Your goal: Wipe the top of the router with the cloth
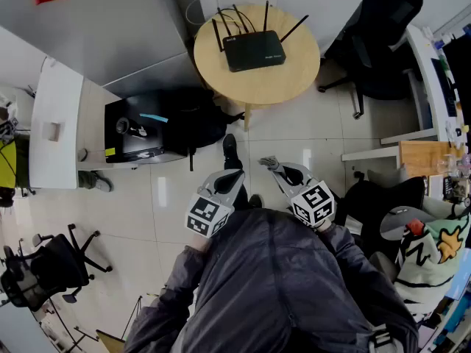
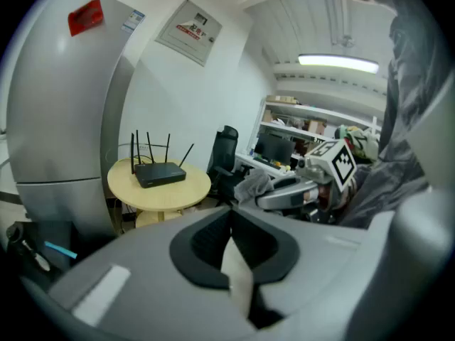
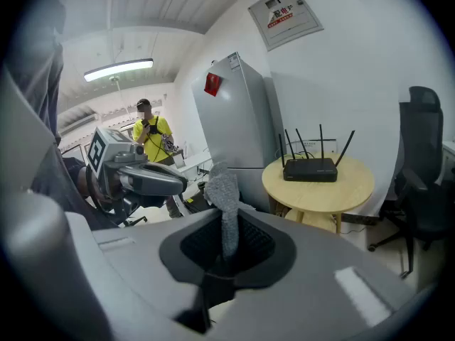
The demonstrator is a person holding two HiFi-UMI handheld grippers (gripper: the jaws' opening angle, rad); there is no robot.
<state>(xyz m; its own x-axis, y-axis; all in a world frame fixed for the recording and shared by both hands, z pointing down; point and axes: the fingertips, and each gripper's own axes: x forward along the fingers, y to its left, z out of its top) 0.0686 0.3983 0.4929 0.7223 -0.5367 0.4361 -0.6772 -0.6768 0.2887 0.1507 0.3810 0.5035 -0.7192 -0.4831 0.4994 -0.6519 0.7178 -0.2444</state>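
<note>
- Left of the round table (image 1: 294, 83) and just beside it stands a tall grey cabinet (image 2: 64, 119). It has a red label (image 2: 85, 18) high up, and the print is too small to read.
- On the wall behind the table hangs a white poster (image 2: 188, 30) with a red heading. Its characters cannot be made out.
- On the floor by the table's left side lies a black bag (image 1: 193, 118), close to the table's base.
- The left gripper (image 1: 234, 173) is held in front of the table, well short of it and close to the person's body. Its jaws are pressed together with nothing between them. Its cube shows black-and-white square markers and no lettering.
- The black router (image 1: 254, 50) sits flat on the table top, towards the wall side, with its antennas raised. It is well apart from both grippers, and no brand mark is legible on it.
- The right gripper (image 1: 278, 168) is also in front of the table, just beside the left one. Its jaws are clamped on the grey cloth (image 3: 223, 187), which bunches up past the jaw tips.
- Right of the table, a black office chair (image 1: 383, 43) stands near its edge.
</note>
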